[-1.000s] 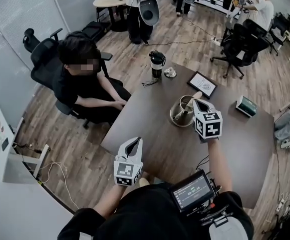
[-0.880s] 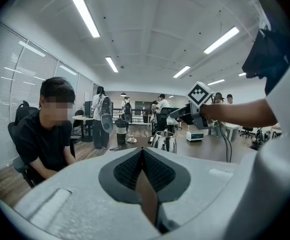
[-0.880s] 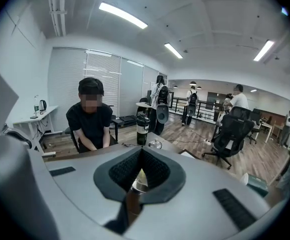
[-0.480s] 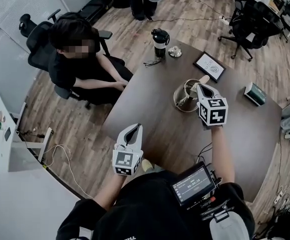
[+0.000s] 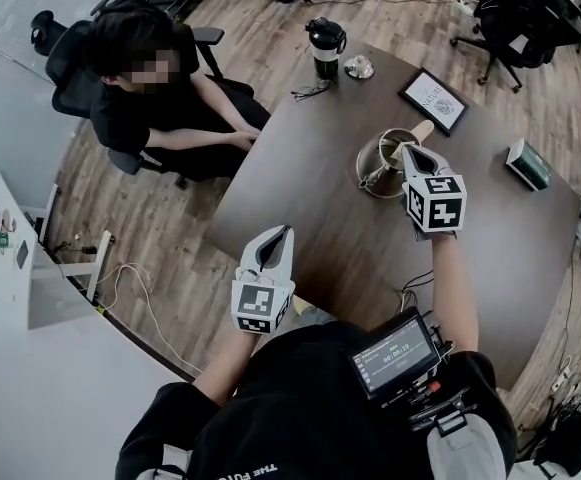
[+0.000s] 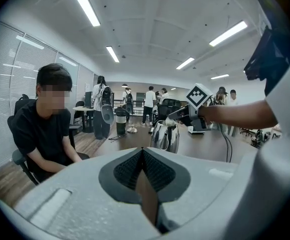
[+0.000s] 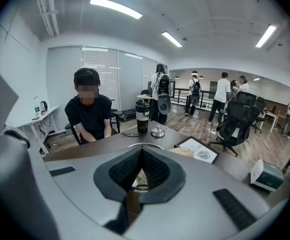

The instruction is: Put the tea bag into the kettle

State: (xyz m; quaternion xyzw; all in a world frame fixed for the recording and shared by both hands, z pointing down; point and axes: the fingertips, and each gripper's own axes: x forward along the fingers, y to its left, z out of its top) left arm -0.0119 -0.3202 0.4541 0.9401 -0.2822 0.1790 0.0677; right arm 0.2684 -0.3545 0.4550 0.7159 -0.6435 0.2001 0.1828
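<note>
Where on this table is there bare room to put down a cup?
The widest bare stretch of table lies between the kettle and the near edge. Another lies between kettle and green box. The far corner is crowded: tumbler, small silver object, framed picture.

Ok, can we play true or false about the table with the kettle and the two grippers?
1. The right gripper is up at the kettle. True.
2. The left gripper touches the kettle. False: it is well apart from it, by the near edge of the table.
3. The black bottle lies on its side. False: it stands upright.
4. A person sits at the table. True.
5. The right gripper is wide open. False: its jaws are together, on something pale that looks like the tea bag.
</note>
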